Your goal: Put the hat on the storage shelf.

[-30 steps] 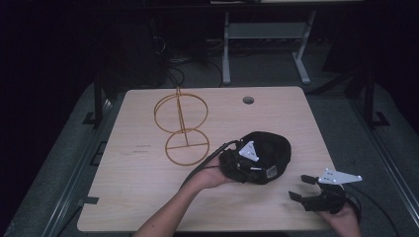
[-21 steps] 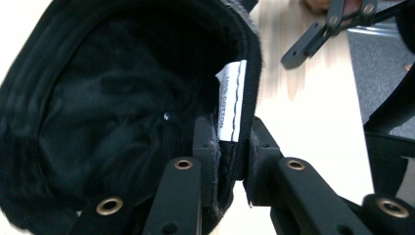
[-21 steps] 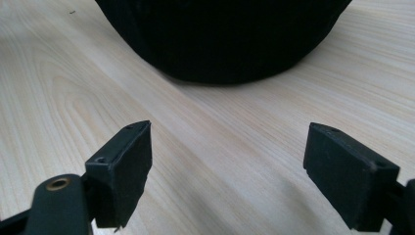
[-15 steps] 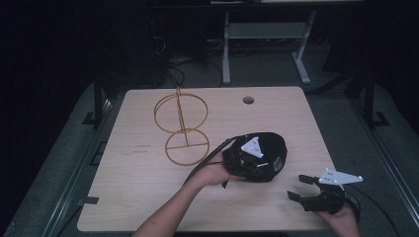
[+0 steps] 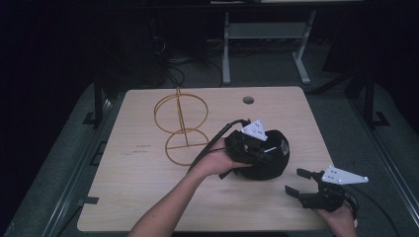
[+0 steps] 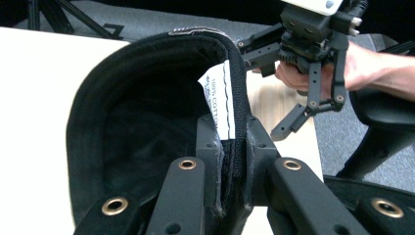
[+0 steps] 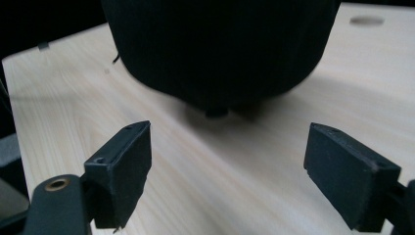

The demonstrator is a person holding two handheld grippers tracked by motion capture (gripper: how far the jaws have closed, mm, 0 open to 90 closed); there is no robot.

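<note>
Left gripper pinching cap by brim band, lifting it off table, likely heading for wire stand nearby. Right gripper waiting beside cap, jaws spread, holding nothing, ready to steady it.

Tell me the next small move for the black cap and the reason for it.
Probably carry the black cap toward the gold wire stand. The left hand-held gripper is shut on the cap's brim edge beside the white label, so the grip looks firm. The stand is upright and bare on the table. The right hand-held gripper sits open, holding nothing, near the table's front edge.
</note>
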